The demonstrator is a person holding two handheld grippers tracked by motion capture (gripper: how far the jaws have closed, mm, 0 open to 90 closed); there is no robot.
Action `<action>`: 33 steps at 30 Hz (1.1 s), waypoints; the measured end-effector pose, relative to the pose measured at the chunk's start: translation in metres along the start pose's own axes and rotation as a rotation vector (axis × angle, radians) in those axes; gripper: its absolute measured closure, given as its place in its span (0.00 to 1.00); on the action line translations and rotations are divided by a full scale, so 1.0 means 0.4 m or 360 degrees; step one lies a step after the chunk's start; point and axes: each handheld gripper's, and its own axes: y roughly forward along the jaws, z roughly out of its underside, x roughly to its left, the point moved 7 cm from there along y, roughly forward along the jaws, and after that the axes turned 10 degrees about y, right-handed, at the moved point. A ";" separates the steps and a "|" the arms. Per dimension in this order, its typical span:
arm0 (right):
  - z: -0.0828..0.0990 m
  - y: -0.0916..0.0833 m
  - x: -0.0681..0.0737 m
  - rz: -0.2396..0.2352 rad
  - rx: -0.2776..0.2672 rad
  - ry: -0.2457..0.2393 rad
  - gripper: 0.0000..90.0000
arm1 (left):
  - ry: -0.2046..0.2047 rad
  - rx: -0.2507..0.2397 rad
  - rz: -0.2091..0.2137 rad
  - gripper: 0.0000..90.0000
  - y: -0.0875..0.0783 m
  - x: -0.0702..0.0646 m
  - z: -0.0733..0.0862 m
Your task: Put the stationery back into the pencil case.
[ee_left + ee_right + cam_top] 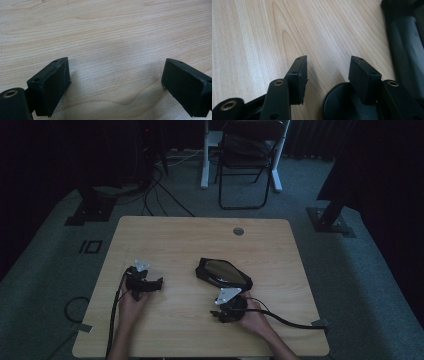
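Broadly, wooden table (180,240) takes up most of the high view, w/ a round grommet hole (238,231) near its far edge. On it, right of centre, lies a black pouch (222,273), its mouth open and lighter lining showing. Right gripper (216,312) sits just beside the pouch's near end, held in the person's right hand (255,317). In the right gripper view its jaws stand approx half open, nothing between the pads, bare wood beyond; a dark round object (342,105) lies low under the jaws, can't tell what it is. Left gripper (159,283) is well apart from the pouch, at table's left, in the left hand (131,302). Its jaws are wide open over bare wood, holding nothing.
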 end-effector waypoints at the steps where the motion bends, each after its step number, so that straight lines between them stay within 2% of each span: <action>1: 0.005 -0.005 -0.003 0.0007 -0.0002 0.0015 0.56 | 0.0000 0.0000 0.0000 0.09 0.000 0.000 0.000; 8: 0.040 -0.041 -0.006 0.0025 -0.0014 0.0085 0.60 | 0.0000 0.0000 0.0000 0.09 0.000 0.000 0.000; 13: 0.063 -0.067 -0.013 0.0067 -0.0050 0.0148 0.57 | 0.0000 0.0001 0.0000 0.09 0.000 0.000 0.000; 18: 0.072 -0.096 -0.025 0.0159 -0.0134 0.0251 0.48 | 0.0000 0.0001 0.0000 0.09 0.000 0.000 0.000; 20: 0.077 -0.104 -0.032 0.0227 -0.0142 0.0280 0.43 | 0.0000 0.0000 0.0000 0.09 0.000 0.000 0.000; 23: 0.089 -0.107 -0.042 0.0288 -0.0135 0.0325 0.38 | 0.0000 0.0001 0.0000 0.09 0.000 0.000 0.000; 29: 0.094 -0.096 -0.050 0.0271 -0.0134 0.0339 0.36 | 0.0001 0.0001 0.0000 0.09 0.000 0.000 0.000; 33: 0.079 -0.083 -0.037 0.0211 -0.0158 0.0281 0.37 | 0.0001 0.0001 0.0000 0.09 0.000 0.000 0.000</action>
